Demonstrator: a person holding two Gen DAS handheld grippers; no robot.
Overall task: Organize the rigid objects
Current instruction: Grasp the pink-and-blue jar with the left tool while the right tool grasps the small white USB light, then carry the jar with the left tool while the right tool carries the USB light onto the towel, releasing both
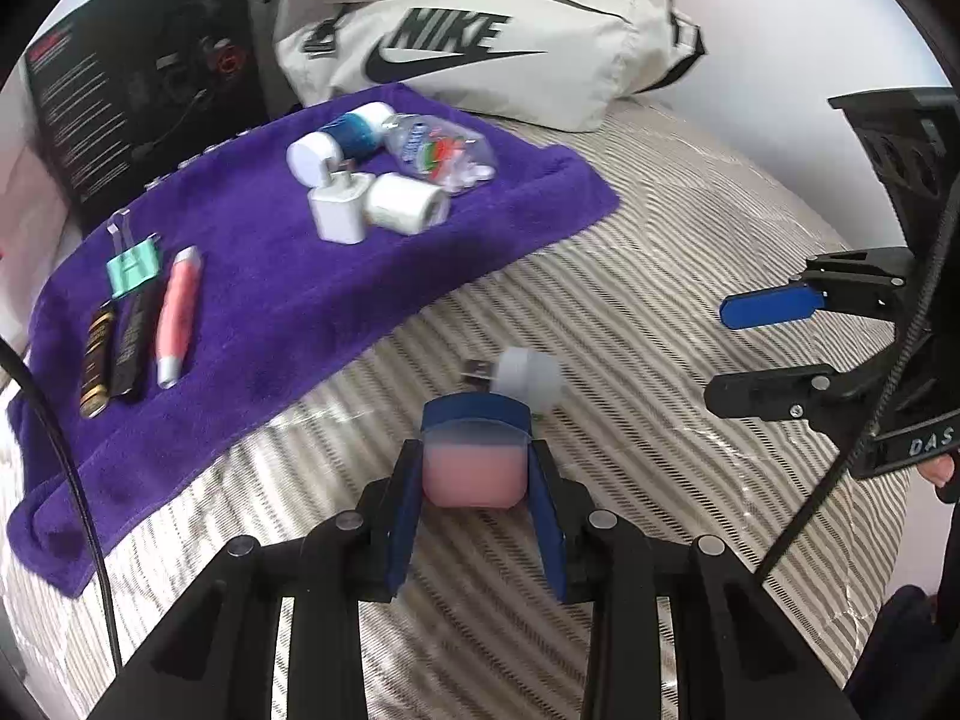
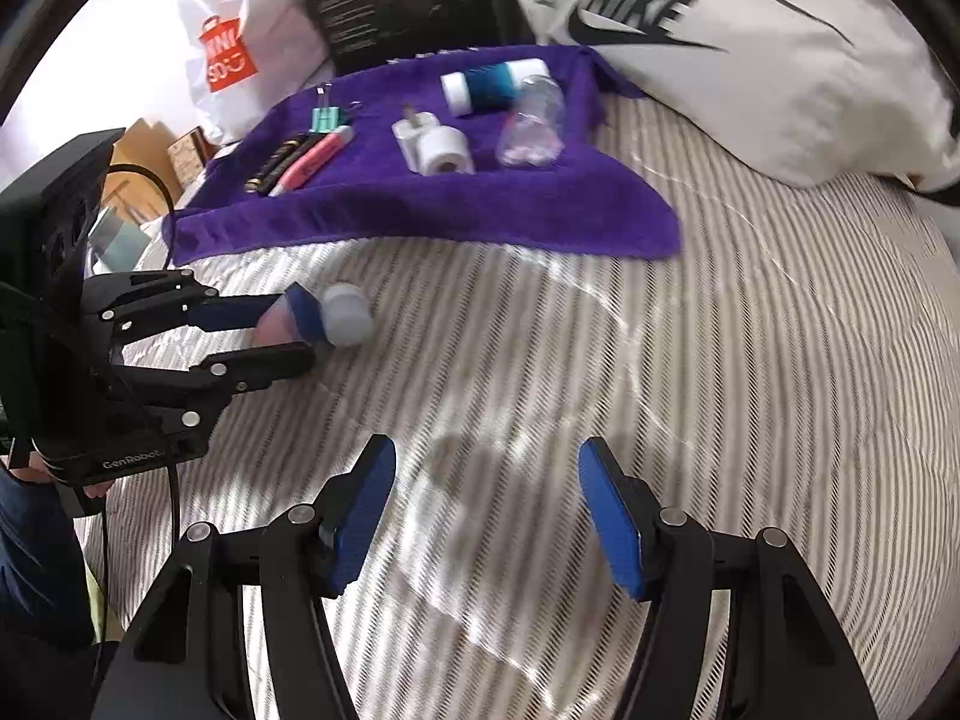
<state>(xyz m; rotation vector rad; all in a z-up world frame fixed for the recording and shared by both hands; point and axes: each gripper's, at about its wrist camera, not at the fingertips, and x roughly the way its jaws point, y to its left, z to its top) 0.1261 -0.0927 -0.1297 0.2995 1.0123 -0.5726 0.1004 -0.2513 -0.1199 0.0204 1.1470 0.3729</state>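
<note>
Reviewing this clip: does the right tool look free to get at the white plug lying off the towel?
Probably yes. The right tool is open and empty over bare bedcover. The white plug lies in the open, though the left tool, shut on the pink jar, sits right beside it and crowds that side.

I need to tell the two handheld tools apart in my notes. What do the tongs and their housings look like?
Both tongs, left and right, are black linkage frames with silver rivets and blue finger pads. The left housing reads "GenRobot"; the right one shows "DAS". A black cable trails from the right housing. A dark blue sleeve shows behind the left.
</note>
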